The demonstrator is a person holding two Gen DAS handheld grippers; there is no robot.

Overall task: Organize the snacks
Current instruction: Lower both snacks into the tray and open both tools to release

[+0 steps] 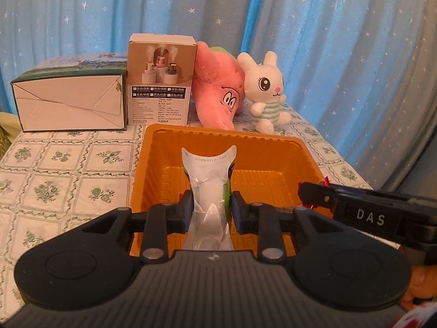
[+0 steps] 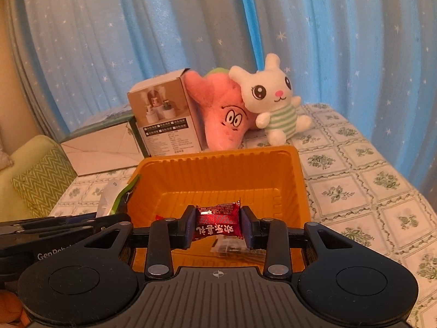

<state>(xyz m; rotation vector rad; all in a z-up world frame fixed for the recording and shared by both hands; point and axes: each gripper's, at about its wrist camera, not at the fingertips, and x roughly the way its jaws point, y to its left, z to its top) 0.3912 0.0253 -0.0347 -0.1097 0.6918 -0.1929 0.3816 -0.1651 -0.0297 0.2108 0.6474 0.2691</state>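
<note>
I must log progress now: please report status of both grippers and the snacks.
Left gripper shut on white-green snack packet, over orange tray. Right gripper shut on red candy packet, over same tray. Nothing blocking tray.

The silver snack pouch (image 1: 209, 188) is showing the printed number "20260112-132". The right gripper (image 1: 314, 194) is bearing the letters "DAS"; the left gripper (image 2: 82, 224) is showing a partly hidden "GenRob".

Backed by blue star-print curtain (image 1: 300, 41). Covered in white floral-grid cloth: table (image 1: 68, 169). Green zigzag cushion (image 2: 38, 180) at left edge. Warm, dim indoor lighting.
</note>
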